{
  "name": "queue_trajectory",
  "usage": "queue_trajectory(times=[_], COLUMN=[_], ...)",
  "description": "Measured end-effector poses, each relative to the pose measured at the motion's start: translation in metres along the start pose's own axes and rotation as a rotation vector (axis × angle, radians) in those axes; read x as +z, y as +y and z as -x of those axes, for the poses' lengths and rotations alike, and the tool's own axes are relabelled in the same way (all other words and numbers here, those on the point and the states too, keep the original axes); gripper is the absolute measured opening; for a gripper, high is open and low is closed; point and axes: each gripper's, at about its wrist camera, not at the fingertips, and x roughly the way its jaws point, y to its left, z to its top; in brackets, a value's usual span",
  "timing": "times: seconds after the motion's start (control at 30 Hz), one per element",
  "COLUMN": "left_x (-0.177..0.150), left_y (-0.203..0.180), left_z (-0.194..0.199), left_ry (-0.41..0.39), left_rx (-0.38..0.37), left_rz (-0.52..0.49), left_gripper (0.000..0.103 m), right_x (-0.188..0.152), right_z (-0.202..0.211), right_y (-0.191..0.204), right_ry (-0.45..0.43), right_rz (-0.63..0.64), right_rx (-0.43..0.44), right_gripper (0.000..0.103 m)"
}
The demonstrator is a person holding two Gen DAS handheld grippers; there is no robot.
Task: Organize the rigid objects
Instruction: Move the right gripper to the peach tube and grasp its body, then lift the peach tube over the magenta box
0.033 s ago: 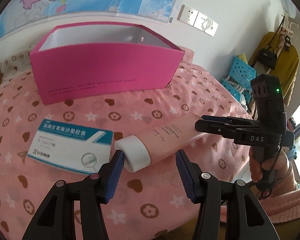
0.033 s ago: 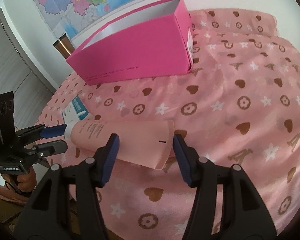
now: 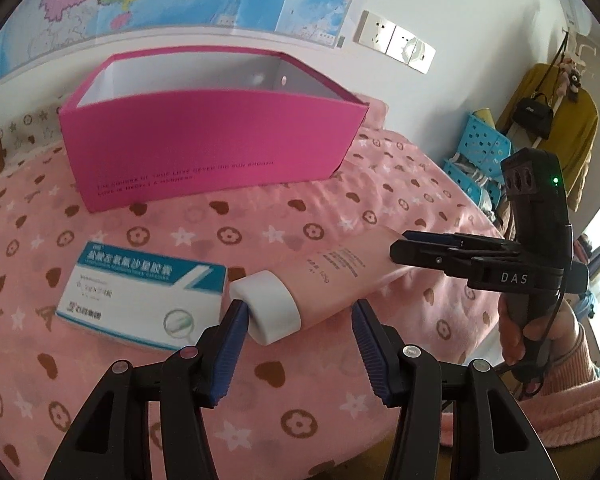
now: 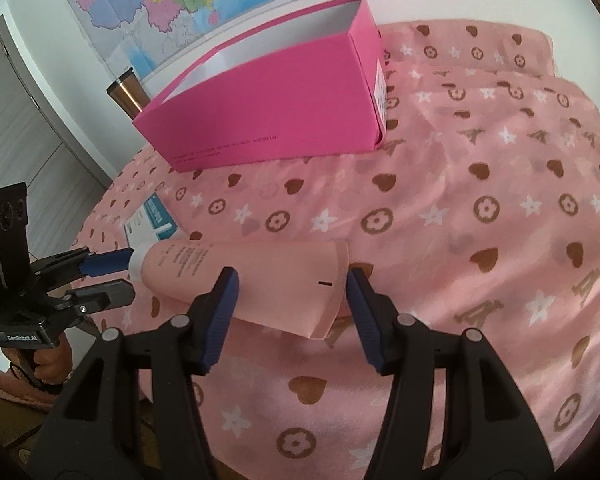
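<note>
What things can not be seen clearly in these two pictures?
- Floor of the pink box: hidden by its front wall, both views.
- Medicine box: right wrist view, partly behind the pink tube.
- Tube's small print: too blurred, both views.
- Metal cup: partly behind the pink box.

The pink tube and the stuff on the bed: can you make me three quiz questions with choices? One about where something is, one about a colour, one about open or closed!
1. Where is the medicine box?
A. in the pink box
B. on the bed by the tube's cap
C. in the tongs

2. What colour is the tube's cap?
A. white
B. blue
C. black

3. How is the pink box?
A. lid on
B. open on top
C. lying flat

Answers: 1 B, it lies on the blanket beside the cap. 2 A, the tube ends in a white cap. 3 B, its white inside shows.
</note>
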Motion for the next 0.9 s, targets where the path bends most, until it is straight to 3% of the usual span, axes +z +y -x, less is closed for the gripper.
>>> queue_trajectory(times=[0.9], left_x=[0.081], left_y=[0.005], left_z=[0.028], left_ry=[-0.188], left_rx=[0.060], left_rz=[-0.062], left_gripper=[0.054], right_x=[0.082], right_z=[0.032], right_y=[0.019], right_ry=[-0.189], right_rz=[0.098], right_rx=[0.002], right_gripper=[0.058])
